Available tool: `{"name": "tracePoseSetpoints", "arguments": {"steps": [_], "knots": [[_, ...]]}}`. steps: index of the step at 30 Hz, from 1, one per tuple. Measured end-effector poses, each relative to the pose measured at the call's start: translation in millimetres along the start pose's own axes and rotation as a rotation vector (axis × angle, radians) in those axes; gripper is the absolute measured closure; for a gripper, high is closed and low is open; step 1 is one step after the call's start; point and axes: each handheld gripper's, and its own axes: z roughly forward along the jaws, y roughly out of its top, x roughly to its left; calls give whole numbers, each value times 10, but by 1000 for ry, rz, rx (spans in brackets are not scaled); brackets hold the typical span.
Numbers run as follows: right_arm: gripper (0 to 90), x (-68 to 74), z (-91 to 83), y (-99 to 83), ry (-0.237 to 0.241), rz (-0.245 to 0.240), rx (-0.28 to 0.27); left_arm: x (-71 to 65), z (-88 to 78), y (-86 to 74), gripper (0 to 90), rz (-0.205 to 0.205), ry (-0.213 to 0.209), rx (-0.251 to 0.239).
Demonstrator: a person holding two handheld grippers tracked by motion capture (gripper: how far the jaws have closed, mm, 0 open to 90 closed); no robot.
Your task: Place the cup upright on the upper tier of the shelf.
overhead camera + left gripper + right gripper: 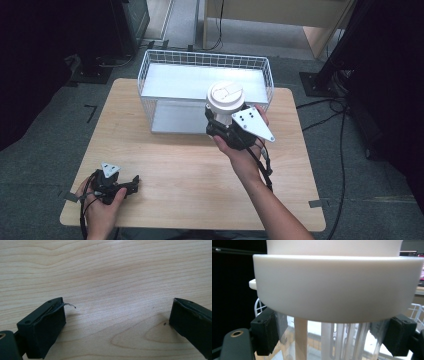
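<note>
Light wood table (165,165) sits on grey carpet floor (45,165). Beyond the table's far edge: pale wooden furniture panel (280,12) and a dark cabinet (132,20) off to the far left. Black stand base (315,82) right of the table, black cables (342,135) trailing across the floor there. Tape marks (90,112) on the floor left of the table. Room edges dark.

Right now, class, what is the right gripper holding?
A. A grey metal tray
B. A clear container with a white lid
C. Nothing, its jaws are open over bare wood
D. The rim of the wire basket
B: the right gripper has its jaws pressed against the clear container just under the white lid.
</note>
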Motion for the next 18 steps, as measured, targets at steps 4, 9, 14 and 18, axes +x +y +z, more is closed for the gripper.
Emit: {"name": "tracePoseSetpoints", "arguments": {"steps": [4, 9, 14, 18], "knots": [[161, -75, 49, 77, -19, 16, -11, 0, 0, 0, 10, 0, 0, -1], [161, -181, 138, 152, -47, 31, -20, 0, 0, 0, 10, 0, 0, 0], [161, -250, 230, 197, -65, 51, -18, 0, 0, 0, 10, 0, 0, 0], [161, -311, 378, 216, -95, 38, -13, 0, 0, 0, 10, 0, 0, 0]]}}
